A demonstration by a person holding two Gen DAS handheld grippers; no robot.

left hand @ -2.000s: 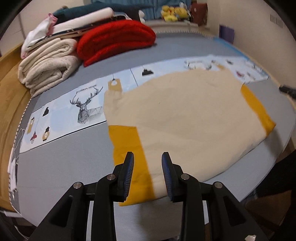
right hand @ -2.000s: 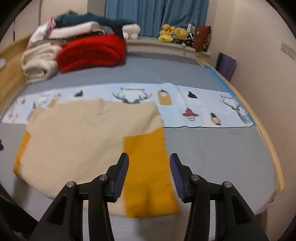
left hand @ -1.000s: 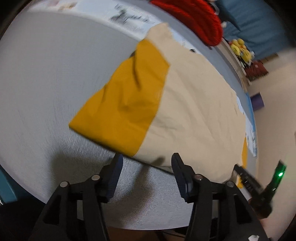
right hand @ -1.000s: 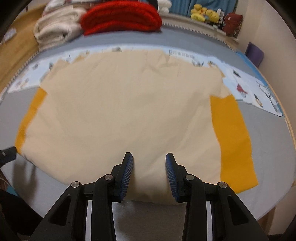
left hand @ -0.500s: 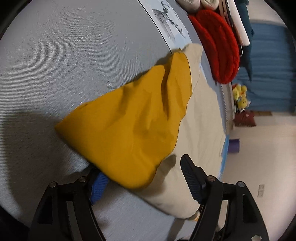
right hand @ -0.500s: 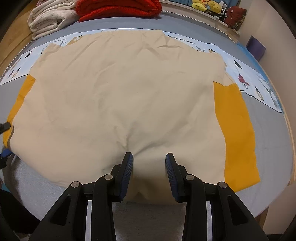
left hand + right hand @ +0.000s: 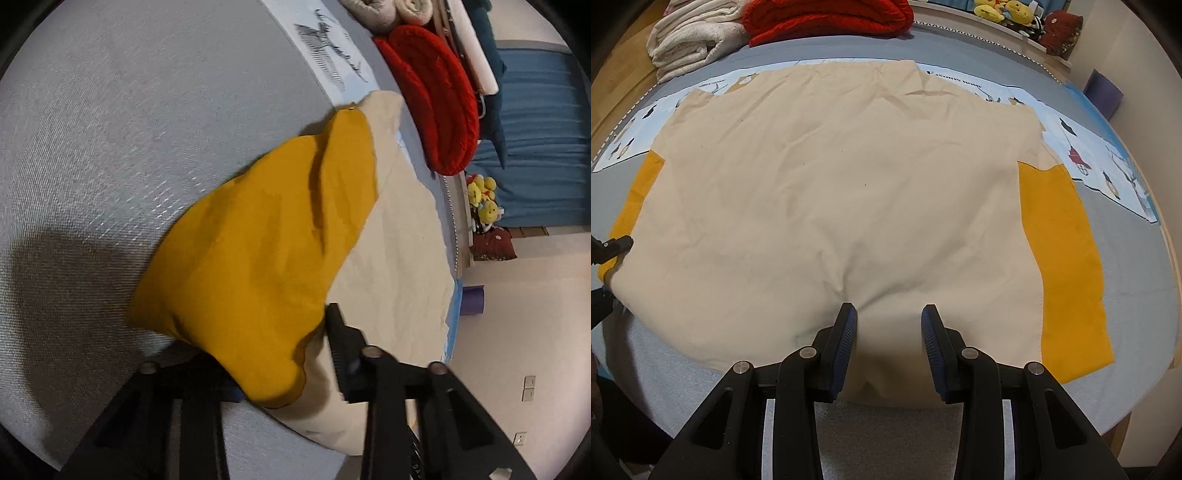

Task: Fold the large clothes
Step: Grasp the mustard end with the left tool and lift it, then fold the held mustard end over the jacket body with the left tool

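A large cream shirt (image 7: 842, 184) with mustard-yellow sleeves lies flat on the grey bed. Its right sleeve (image 7: 1067, 258) lies flat. My right gripper (image 7: 888, 332) is open, its jaws astride the cream hem at the near middle, where the cloth puckers. In the left wrist view the left yellow sleeve (image 7: 258, 258) is bunched up and drapes between the jaws of my left gripper (image 7: 280, 365). One finger (image 7: 343, 354) shows; the other is hidden under the sleeve. The left gripper also shows at the left edge of the right wrist view (image 7: 609, 269).
A red knitted blanket (image 7: 831, 14) and cream folded blankets (image 7: 690, 40) are stacked at the far side of the bed. A light-blue printed runner (image 7: 1108, 173) lies under the shirt's far edge. Stuffed toys (image 7: 1004, 9) sit by the blue curtain.
My left gripper has pushed in onto the left sleeve corner, which now bunches up between its jaws. My right gripper has moved forward onto the hem, puckering the cloth.
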